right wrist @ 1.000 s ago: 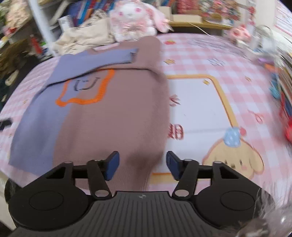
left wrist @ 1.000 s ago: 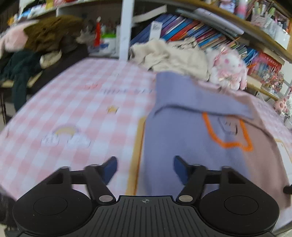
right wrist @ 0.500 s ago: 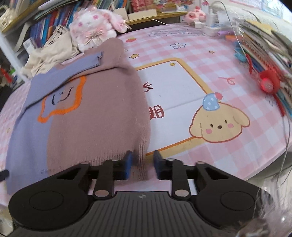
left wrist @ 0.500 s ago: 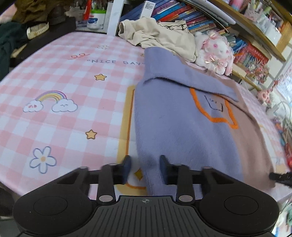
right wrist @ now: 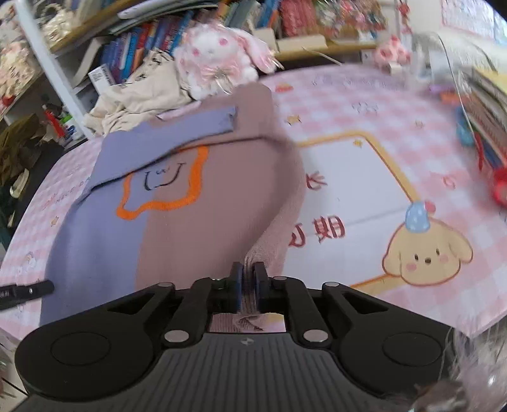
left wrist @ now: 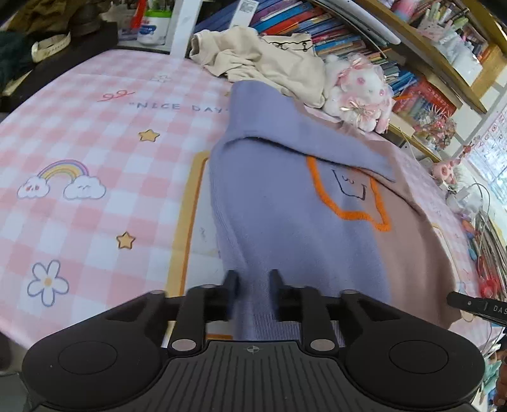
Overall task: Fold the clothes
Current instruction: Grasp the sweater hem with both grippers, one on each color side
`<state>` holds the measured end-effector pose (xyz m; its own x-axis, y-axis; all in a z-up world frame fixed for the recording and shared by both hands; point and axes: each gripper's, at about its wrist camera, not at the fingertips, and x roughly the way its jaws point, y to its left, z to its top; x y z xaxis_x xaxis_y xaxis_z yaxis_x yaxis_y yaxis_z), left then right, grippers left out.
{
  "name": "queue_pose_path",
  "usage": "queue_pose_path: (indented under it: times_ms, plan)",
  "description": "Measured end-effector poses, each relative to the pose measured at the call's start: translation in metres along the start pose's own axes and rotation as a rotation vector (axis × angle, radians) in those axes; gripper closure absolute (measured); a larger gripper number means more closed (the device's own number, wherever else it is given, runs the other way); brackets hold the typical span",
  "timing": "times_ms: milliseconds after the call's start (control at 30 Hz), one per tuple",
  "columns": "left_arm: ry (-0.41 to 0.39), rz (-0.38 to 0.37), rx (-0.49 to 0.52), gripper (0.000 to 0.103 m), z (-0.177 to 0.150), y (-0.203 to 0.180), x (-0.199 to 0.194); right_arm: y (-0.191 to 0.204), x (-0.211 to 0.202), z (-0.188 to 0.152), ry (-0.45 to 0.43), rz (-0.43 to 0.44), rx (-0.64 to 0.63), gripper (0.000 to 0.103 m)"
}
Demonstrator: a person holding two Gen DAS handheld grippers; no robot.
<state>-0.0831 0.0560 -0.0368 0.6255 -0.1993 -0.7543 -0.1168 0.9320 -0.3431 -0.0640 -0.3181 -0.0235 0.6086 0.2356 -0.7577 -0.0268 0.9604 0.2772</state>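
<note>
A sweater, half lavender [left wrist: 285, 222] and half mauve-brown [right wrist: 221, 202], with an orange star outline and a face, lies on the pink checked tablecloth [left wrist: 95, 164]. Its sleeves are folded across the chest. My left gripper [left wrist: 252, 291] is shut on the lavender hem corner, which is lifted off the cloth. My right gripper [right wrist: 248, 285] is shut on the mauve hem corner, also lifted. The tip of each gripper shows at the edge of the other's view.
A cream garment [left wrist: 269, 60] and a white-pink plush bunny [left wrist: 358, 92] lie at the table's far edge before bookshelves [left wrist: 317, 28]. Cables and red and blue small items [right wrist: 481, 152] sit at the table's right side. Dark clothes [left wrist: 19, 57] are piled at far left.
Both grippers moved down to the sweater's near hem and went from open to shut on its two corners. The hem corners now rise off the tablecloth.
</note>
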Motion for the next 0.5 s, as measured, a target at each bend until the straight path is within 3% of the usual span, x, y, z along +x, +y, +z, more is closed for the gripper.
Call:
queue_pose_path:
  times_ms: [100, 500]
  plan:
    - [0.002, -0.008, -0.014, 0.071, -0.005, 0.003, -0.001, -0.009, 0.003, -0.001, 0.02, -0.007, 0.037, 0.077]
    - [0.006, -0.074, -0.186, 0.073, -0.008, 0.022, 0.01, -0.034, 0.02, 0.002, 0.065, 0.084, 0.212, 0.073]
